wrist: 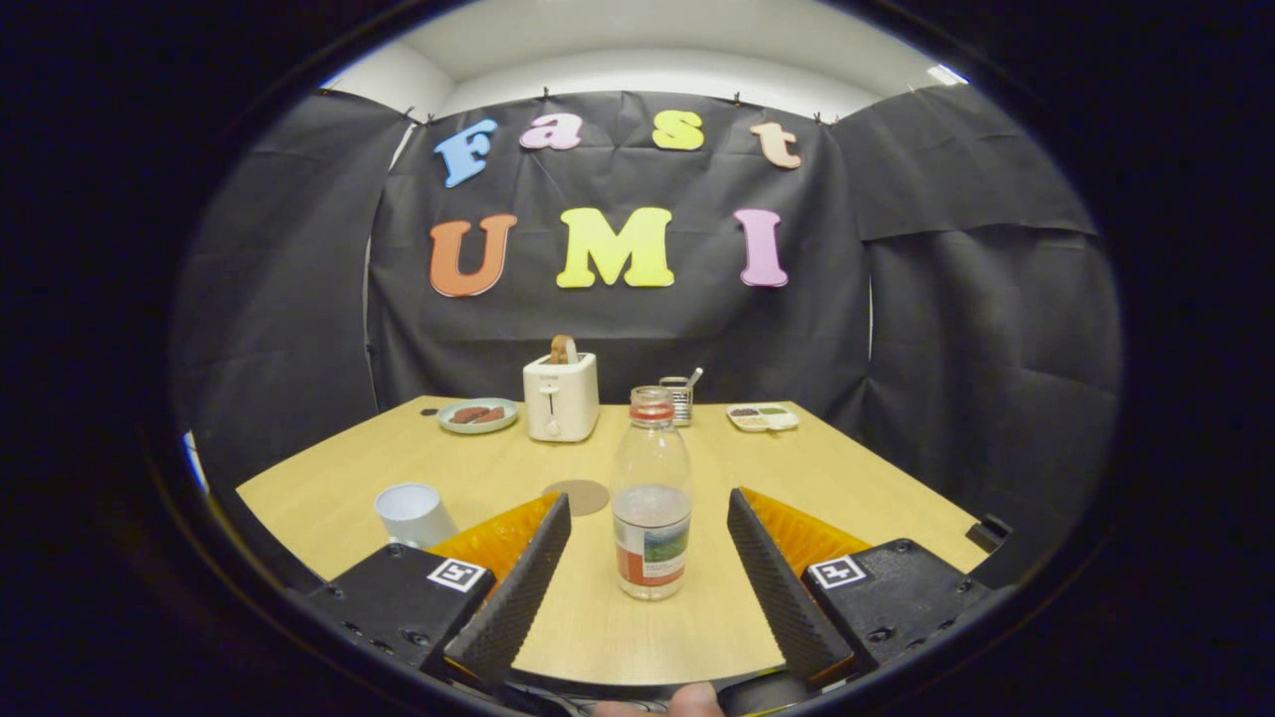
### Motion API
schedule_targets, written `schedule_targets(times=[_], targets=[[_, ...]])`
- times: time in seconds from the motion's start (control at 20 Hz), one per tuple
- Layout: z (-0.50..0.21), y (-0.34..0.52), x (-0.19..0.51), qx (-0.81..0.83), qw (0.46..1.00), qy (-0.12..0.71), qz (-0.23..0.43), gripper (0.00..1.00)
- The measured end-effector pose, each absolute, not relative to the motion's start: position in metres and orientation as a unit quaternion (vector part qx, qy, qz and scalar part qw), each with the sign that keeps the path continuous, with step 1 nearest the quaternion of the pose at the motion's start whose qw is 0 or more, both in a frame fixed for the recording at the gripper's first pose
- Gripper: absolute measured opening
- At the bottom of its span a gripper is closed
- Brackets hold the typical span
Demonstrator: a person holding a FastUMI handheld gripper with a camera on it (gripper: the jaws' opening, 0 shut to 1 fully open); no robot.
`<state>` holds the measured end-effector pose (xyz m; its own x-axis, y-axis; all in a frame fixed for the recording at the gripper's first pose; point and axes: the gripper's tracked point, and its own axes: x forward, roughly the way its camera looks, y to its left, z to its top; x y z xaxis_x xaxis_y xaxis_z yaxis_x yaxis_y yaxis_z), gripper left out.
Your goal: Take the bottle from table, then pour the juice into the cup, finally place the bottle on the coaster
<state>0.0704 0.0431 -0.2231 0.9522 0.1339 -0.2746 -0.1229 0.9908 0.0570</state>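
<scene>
Between the spread tongs (647, 533), upright bottle (651, 498) untouched, cup (412, 513) near table edge (299, 518)

I see a light wooden table (418, 468) standing inside a booth walled with black cloth (956, 329). The cloth hangs in panels directly behind the table and wraps round both of its sides. Above the cloth, well over the table, I can make out a white ceiling (637, 50) and a strip of white wall (393, 80), evenly lit, with one bright light patch (944, 75) up beyond the table's far right corner.
</scene>
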Motion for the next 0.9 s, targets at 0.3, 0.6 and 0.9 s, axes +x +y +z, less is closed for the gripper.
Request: schedule_targets(times=[0.3,0.6,0.9], targets=[[-0.260,0.047,0.092,0.012,0.984,0.163,0.064,1.00],[-0.285,0.048,0.115,0.046,0.980,0.185,0.054,1.00],[-0.296,0.047,0.136,0.062,0.979,0.188,0.044,1.00]])
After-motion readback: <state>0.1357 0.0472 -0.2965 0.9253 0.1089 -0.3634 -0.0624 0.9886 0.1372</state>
